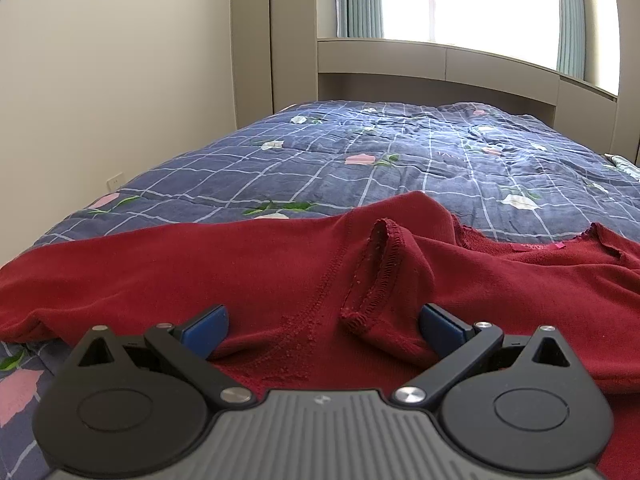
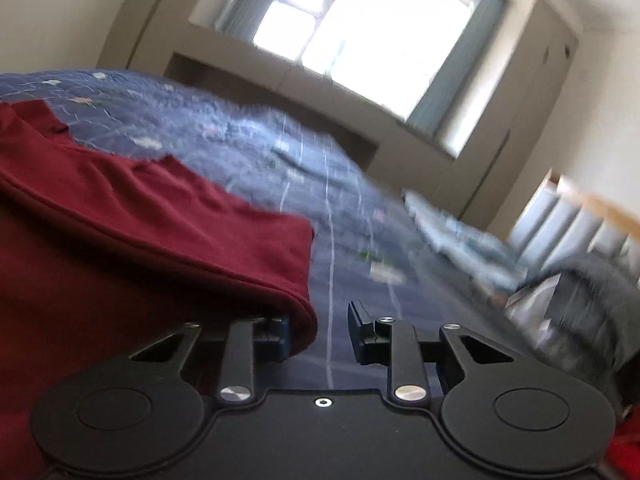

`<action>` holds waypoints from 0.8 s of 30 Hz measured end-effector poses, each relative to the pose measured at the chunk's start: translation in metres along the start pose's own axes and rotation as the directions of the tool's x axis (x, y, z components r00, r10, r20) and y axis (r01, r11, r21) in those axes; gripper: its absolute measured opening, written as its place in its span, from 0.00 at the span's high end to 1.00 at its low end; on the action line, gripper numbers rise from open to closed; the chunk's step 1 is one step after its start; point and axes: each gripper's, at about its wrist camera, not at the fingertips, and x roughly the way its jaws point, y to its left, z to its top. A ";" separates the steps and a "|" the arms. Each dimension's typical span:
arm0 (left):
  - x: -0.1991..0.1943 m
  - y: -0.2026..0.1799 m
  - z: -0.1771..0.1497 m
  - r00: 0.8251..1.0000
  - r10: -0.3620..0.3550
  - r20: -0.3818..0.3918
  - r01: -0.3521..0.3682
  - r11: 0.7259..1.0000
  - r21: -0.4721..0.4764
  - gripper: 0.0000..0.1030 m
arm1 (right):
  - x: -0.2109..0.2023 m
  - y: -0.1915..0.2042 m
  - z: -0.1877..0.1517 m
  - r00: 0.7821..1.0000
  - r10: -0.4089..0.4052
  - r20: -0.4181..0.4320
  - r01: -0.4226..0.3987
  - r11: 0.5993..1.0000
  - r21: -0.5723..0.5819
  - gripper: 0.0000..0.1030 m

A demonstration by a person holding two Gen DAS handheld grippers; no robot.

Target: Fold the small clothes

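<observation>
A: Where's the shirt (image 1: 280, 264)?
B: Rumpled red knit on the quilt (image 1: 400, 152). Left gripper (image 1: 324, 322) gapes wide over its stitched seam; right gripper (image 2: 320, 330) is narrower, hem edge between fingers, ungripped.

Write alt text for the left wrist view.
The left claw stands wide open over a dark red top spread on a bed's blue checked floral quilt. A turned-up seam lies between its blue pads. Behind are a headboard shelf and bright window.
</observation>
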 end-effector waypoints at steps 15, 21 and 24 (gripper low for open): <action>-0.001 0.004 -0.001 1.000 -0.028 0.005 0.028 0.999 -0.026 0.00 | -0.010 -0.007 -0.008 0.999 -0.008 -0.036 0.010 0.998 0.069 0.25; -0.016 0.012 -0.003 0.998 -0.056 -0.001 0.056 0.998 -0.035 0.01 | -0.033 -0.018 -0.028 0.993 0.066 -0.095 -0.051 0.987 0.152 0.03; -0.036 0.020 -0.011 0.995 -0.094 -0.008 0.094 0.995 -0.034 0.00 | -0.046 -0.019 -0.036 0.991 0.088 -0.097 -0.070 0.982 0.174 0.01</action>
